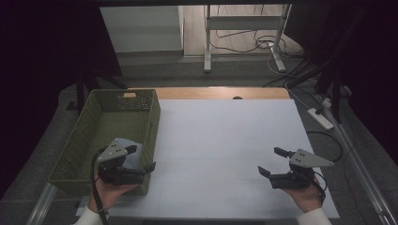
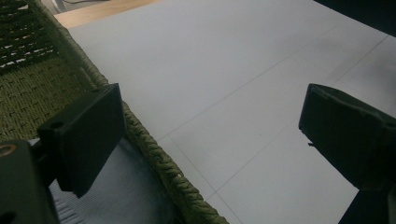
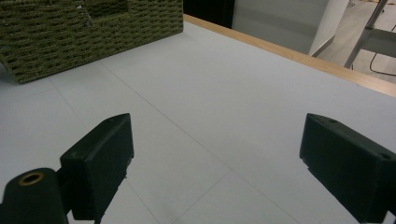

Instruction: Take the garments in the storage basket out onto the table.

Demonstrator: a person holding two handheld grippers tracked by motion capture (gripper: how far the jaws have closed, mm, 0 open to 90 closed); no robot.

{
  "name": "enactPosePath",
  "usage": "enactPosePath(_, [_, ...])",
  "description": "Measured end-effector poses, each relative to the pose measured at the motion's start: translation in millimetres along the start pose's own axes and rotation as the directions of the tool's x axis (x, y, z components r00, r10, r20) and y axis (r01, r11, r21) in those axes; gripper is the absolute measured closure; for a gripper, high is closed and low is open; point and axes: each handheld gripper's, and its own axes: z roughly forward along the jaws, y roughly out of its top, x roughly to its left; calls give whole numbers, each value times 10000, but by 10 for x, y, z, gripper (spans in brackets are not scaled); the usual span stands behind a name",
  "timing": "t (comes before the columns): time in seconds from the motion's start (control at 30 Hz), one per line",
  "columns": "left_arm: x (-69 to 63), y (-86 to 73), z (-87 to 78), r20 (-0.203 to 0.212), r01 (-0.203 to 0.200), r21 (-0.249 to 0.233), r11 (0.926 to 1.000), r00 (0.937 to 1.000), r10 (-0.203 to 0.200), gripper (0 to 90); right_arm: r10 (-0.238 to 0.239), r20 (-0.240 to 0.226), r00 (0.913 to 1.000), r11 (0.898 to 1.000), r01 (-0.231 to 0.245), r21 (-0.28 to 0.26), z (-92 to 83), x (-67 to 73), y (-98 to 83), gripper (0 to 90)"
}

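Olive-green woven cord, plaited tight over a rectangular frame: a storage basket [image 1: 80, 136] at the left edge of the white worktop [image 1: 225, 140], its far end wall pierced by a handle slot. Probably light for its bulk and fairly stiff at the thick braided rim, yet likely to flex a little along the long walls if squeezed hard; rough weave, so hardly slippery, and not fragile. Best taken at the rim or at the handle slot, one finger inside and one outside the wall, rather than clamped across the whole width. Left gripper [image 1: 149, 165] held low over the basket's near right corner, fingers [image 2: 84, 135] spread as wide as they go and gripping nothing; in the left gripper view straddling the braided rim, one finger over the inside above a pale cloth lining [image 2: 126, 196], the other over the bare worktop, no contact to be made out. Right gripper [image 1: 270, 161] well apart at the near right of the worktop, fingers [image 3: 100, 163] likewise wide apart and empty, pointed across the white surface toward the basket. Nothing else on the worktop between the two.
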Motion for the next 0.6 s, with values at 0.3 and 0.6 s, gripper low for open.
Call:
enactPosePath(0.3, [5, 4, -8, -36, 25, -38, 10000, 10000, -25, 72, -101, -37, 9999, 9999, 101, 59, 8, 0, -13, 102])
enactPosePath(0.6, [-7, 18, -16, 40, -14, -92, 10000, 10000, 14, 73, -168, -93, 9998, 9997, 170, 180, 33, 21, -20, 102])
